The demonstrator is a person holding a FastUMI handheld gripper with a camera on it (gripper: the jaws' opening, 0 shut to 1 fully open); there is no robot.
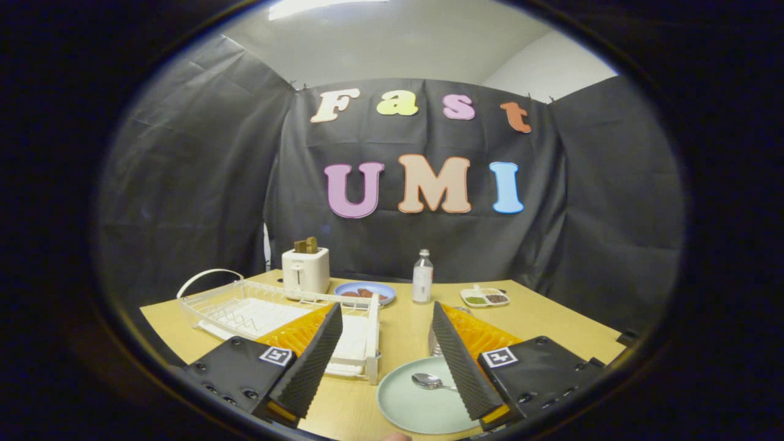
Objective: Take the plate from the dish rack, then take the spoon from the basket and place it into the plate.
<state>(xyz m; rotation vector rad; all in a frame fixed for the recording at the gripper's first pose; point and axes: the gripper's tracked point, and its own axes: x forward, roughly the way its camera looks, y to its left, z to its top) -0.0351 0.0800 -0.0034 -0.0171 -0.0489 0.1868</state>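
A pale green plate (416, 404) lies flat on the wooden table (404, 331), low between my fingers and nearer the right one. A metal spoon (429, 381) rests in the plate, its bowl showing and its handle running behind the right finger. The white wire dish rack (245, 309) stands on the left, partly behind the left finger. My gripper (386, 312) hovers above the table, open, with nothing between its fingers. A bit of clear container (435, 346) peeks out beside the right finger; I cannot tell whether it is the basket.
Toward the back of the table stand a white toaster (305, 271) with toast in it, a blue plate (365, 293) holding food, a clear bottle (422, 277) and a small divided dish (485, 298). Black cloth walls enclose the table on three sides.
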